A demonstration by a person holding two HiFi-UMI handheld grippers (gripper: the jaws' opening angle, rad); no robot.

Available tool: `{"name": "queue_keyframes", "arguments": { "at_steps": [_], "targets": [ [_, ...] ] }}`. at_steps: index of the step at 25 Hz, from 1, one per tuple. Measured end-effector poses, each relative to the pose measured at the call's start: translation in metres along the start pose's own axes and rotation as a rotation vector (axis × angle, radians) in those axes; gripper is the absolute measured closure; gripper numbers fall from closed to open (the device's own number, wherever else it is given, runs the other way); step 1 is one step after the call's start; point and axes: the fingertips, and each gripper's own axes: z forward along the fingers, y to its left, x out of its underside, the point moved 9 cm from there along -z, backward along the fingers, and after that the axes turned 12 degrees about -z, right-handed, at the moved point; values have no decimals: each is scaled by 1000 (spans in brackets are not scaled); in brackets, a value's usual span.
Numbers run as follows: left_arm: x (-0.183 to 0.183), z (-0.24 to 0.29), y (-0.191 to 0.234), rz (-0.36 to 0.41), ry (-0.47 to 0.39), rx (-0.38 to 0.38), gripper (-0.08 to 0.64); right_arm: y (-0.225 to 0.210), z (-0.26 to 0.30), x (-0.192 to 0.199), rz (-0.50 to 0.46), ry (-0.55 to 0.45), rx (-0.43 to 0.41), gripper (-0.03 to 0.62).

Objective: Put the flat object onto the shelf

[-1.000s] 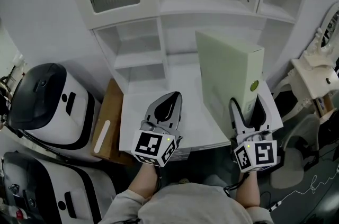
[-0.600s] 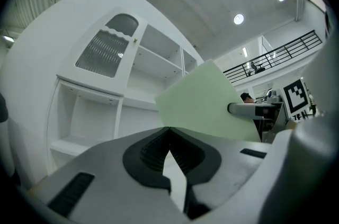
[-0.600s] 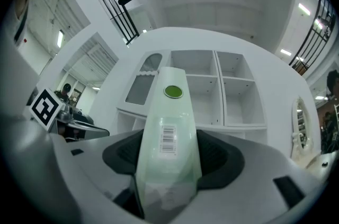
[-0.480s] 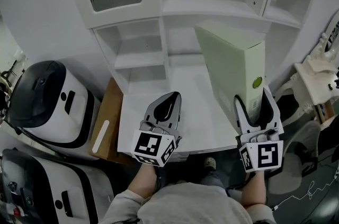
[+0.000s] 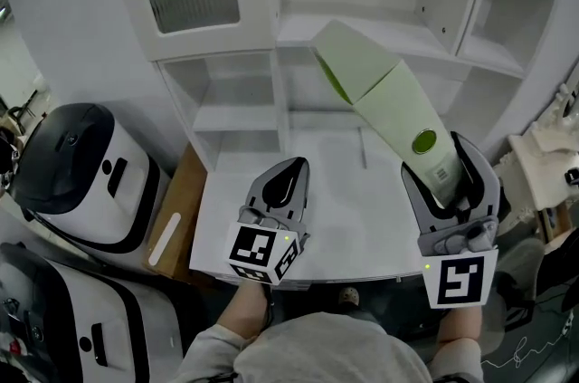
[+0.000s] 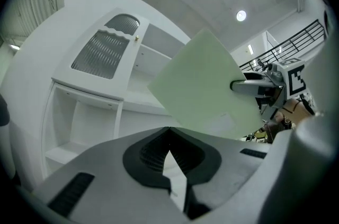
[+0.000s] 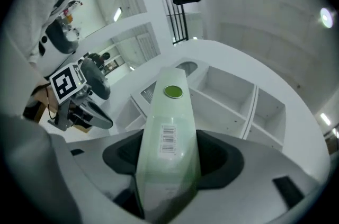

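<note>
Right gripper (image 5: pixel 450 171) grips the flat object (image 5: pixel 380 87), a pale green box, by its narrow spine edge; in the right gripper view the barcode and green dot on that edge sit squarely between the jaws. Holding it by the thin edge lets the broad face lead, and the box is airborne, tilted up and forward with its far corner near the middle board of the white shelf (image 5: pixel 298 30). That lean probably lines it up to slide into the open bay. Left gripper (image 5: pixel 285 182) has its jaws together on nothing and hovers low over the white table (image 5: pixel 339 209), well apart from the box, likely parked clear of the lift.
</note>
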Motion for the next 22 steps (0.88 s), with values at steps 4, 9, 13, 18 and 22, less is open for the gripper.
{"name": "queue_keyframes", "arguments": {
  "at_steps": [4,9,13,18,22],
  "targets": [
    [-2,16,0,0,-10,-15,546,-21,11,-9,-250,-22,-61,298],
    [-1,29,-3,2,-21,-32,546,-45,28,-15,-418,-70,-65,298],
    [0,33,-5,0,-27,-46,546,-55,43,-11,-499,-85,-60,298],
    [1,38,-7,0,-33,-63,546,-57,65,0,-587,-78,-78,298],
    [2,41,-7,-1,-38,-80,546,-55,73,-1,-647,-66,-99,298]
  ]
}}
